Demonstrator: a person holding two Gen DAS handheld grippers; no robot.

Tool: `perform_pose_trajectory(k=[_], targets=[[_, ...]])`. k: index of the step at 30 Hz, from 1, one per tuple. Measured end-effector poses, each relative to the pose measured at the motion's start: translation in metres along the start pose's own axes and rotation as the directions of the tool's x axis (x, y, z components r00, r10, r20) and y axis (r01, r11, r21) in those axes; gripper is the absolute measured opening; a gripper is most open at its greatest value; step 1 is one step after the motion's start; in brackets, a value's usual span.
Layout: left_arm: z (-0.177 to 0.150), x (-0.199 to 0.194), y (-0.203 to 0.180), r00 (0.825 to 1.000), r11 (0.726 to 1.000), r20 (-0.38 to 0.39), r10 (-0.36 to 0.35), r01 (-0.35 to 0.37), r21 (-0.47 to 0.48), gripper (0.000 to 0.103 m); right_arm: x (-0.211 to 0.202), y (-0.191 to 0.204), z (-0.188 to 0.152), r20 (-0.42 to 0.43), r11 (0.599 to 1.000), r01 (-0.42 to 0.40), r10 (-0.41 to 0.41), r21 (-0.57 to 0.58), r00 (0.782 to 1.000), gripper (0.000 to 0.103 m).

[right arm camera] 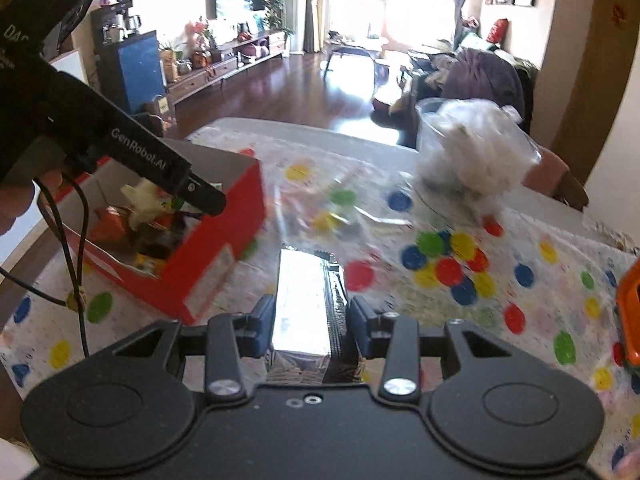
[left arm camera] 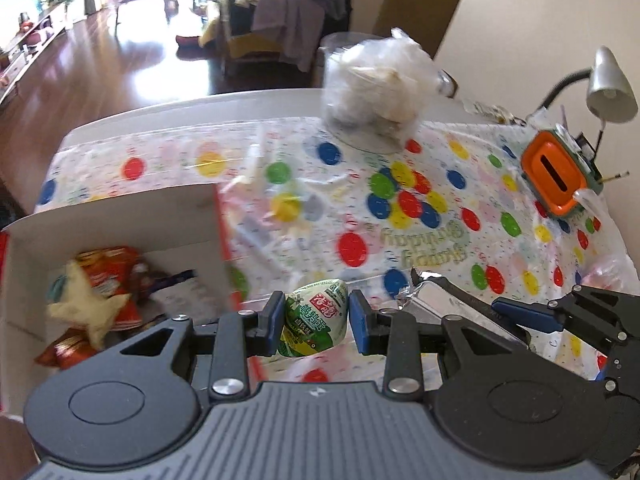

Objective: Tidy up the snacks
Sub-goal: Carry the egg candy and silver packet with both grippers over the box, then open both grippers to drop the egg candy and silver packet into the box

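My left gripper [left arm camera: 314,320] is shut on a green egg-shaped snack packet [left arm camera: 314,322], held just right of the red box [left arm camera: 116,216]. The box is white inside and holds several snacks, among them a pale star-shaped one [left arm camera: 90,308]. My right gripper [right arm camera: 310,320] is shut on a silver foil snack pack [right arm camera: 306,304], above the dotted tablecloth. In the left wrist view that pack [left arm camera: 452,300] and the right gripper [left arm camera: 568,316] sit at the right. In the right wrist view the box [right arm camera: 224,240] is at the left, with the left gripper's body [right arm camera: 148,160] over it.
A clear jar stuffed with white wrappers [left arm camera: 372,96] stands at the table's far side. An orange and green container [left arm camera: 558,176] and a silver desk lamp [left arm camera: 610,84] are at the right. A clear plastic bag [left arm camera: 280,204] lies mid-table. A cable [right arm camera: 76,248] hangs left.
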State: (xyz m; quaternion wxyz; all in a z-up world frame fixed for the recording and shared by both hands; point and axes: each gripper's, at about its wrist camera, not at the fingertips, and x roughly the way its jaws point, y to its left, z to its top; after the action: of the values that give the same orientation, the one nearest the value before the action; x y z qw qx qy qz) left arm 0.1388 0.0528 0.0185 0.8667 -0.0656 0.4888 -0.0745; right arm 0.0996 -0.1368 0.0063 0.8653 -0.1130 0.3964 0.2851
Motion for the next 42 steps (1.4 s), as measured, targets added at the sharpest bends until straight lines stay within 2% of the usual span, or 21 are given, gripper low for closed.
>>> perform_pose_trajectory(k=[12,22,28,33,42], targets=[[-0.016,-0.042,0.1,0.994,0.99,0.043,0.098,-0.093,-0.108,0.033,0.032,0.078,0.049,0.035,0.996,-0.055,0.058,-0.071,0.998,0.04],[-0.029,-0.028,0.171,0.985,0.97,-0.004,0.171,-0.169,-0.174,0.033,0.098,0.121,0.076,-0.024,0.992,-0.069,0.067,-0.101,0.997,0.04],[-0.031,0.0,0.186,0.983,0.976,-0.044,0.177,-0.181,-0.124,0.033,0.141,0.133,0.077,-0.09,0.995,-0.071,0.064,-0.073,0.994,0.04],[-0.03,0.021,0.188,0.979,0.977,-0.063,0.192,-0.196,-0.081,0.033,0.165,0.147,0.073,-0.122,0.993,-0.064,0.052,-0.103,0.991,0.04],[-0.032,0.043,0.181,0.972,0.977,-0.109,0.21,-0.212,-0.008,0.035,0.178,0.158,0.067,-0.167,0.988,-0.079,0.057,-0.129,0.984,0.04]])
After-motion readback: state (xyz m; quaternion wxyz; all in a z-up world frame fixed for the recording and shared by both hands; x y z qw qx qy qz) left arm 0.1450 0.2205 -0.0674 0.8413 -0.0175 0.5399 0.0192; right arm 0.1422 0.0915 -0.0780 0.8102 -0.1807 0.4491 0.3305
